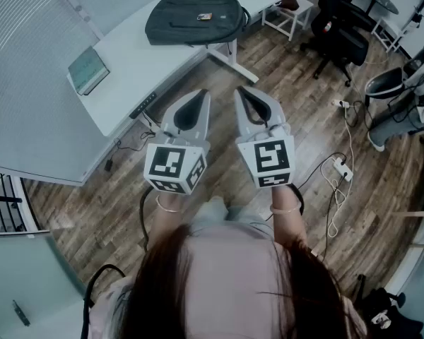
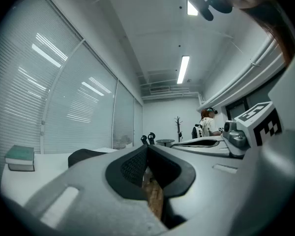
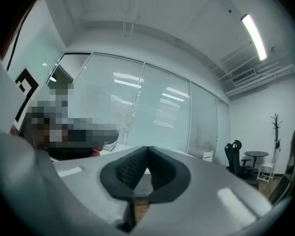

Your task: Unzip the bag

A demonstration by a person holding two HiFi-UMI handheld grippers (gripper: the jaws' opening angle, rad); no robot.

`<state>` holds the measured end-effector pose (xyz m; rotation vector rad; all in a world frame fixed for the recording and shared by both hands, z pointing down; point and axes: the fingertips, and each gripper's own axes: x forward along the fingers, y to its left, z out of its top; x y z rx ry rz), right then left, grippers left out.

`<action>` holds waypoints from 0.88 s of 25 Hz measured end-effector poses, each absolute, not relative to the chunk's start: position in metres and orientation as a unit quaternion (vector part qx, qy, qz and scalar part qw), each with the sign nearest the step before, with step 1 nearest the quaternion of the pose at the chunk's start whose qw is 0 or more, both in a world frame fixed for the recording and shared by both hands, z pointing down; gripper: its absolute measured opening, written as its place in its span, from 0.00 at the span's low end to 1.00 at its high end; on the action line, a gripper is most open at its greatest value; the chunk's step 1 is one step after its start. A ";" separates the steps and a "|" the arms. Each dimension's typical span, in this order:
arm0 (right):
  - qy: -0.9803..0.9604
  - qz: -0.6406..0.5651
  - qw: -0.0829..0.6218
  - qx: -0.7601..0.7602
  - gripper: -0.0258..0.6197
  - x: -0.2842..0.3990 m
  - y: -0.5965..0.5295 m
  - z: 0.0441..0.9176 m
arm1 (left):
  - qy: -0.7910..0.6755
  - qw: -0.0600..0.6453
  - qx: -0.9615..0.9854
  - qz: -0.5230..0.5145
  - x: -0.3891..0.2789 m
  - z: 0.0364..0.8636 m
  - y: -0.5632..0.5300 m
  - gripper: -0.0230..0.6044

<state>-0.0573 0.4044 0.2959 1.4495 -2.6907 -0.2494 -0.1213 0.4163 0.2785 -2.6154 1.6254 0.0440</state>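
Note:
A dark grey bag [image 1: 195, 18] lies flat on the white desk [image 1: 138, 66] at the top of the head view, far ahead of both grippers. In the left gripper view its dark edge, the bag [image 2: 86, 156], shows low at the left. My left gripper [image 1: 203, 94] and right gripper [image 1: 242, 90] are held level side by side over the wooden floor, short of the desk. Both are shut with their tips together and nothing between them. The left gripper [image 2: 147, 146] and right gripper [image 3: 147, 149] show closed tips in their own views.
A green book [image 1: 88, 70] lies on the desk's left part. A black office chair [image 1: 337, 30] and a white side table [image 1: 291, 9] stand at the back right. Cables and a power strip [image 1: 337, 167] lie on the floor at the right. A person [image 2: 206, 124] stands far off.

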 end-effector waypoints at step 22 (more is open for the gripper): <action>-0.879 -0.032 0.029 0.475 0.04 -0.049 0.331 0.319 | 0.528 0.027 -0.849 0.015 -0.117 0.294 0.338 0.05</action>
